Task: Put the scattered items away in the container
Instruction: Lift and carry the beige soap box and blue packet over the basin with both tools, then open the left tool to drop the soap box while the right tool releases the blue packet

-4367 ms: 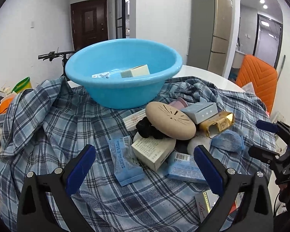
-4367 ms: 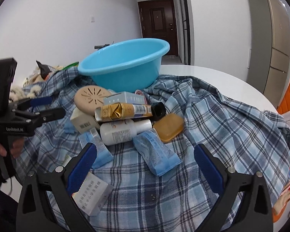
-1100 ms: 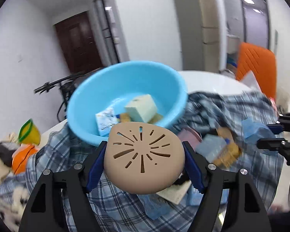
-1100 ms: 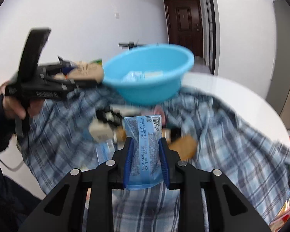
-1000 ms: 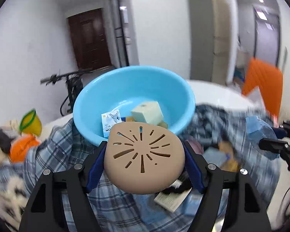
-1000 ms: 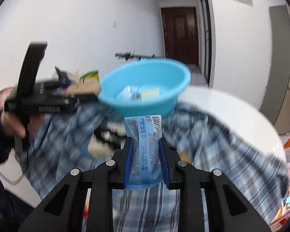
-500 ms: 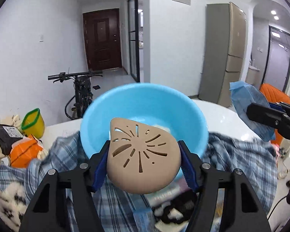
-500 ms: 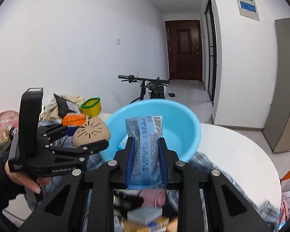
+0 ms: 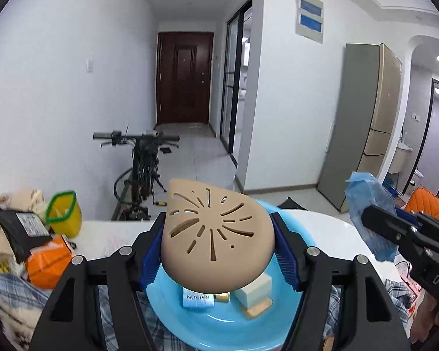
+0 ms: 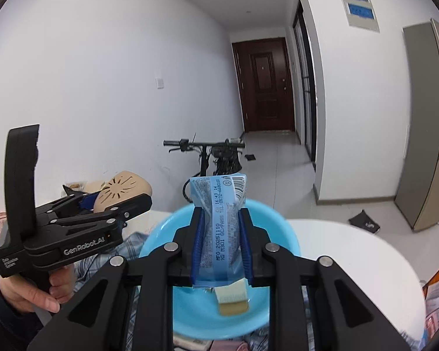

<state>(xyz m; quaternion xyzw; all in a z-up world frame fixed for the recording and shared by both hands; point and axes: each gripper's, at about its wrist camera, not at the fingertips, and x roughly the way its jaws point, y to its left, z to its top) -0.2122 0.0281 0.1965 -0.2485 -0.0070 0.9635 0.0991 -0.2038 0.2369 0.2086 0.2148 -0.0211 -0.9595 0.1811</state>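
**Both loads over the basin**

L gripper [image 9: 218,253] pinches the tan vented disc [image 9: 216,238]; R gripper [image 10: 221,244] squeezes the blue packet [image 10: 219,228], long axis upright. Blue basin [image 9: 172,318] lies directly below and ahead of both; R sits more centred over it.

Bicycle [image 9: 140,158] parked against white wall; dark brown door [image 9: 184,77] at hallway end. Tall fridge [image 9: 363,128] right. Yellow green-rimmed cup [image 9: 63,215] and orange packet [image 9: 48,260] on white desk [image 9: 108,235].

White walls, dark brown door [image 9: 185,77], grey tiled floor [image 9: 202,158], parked bicycle [image 9: 140,172], tall fridge [image 9: 363,128].
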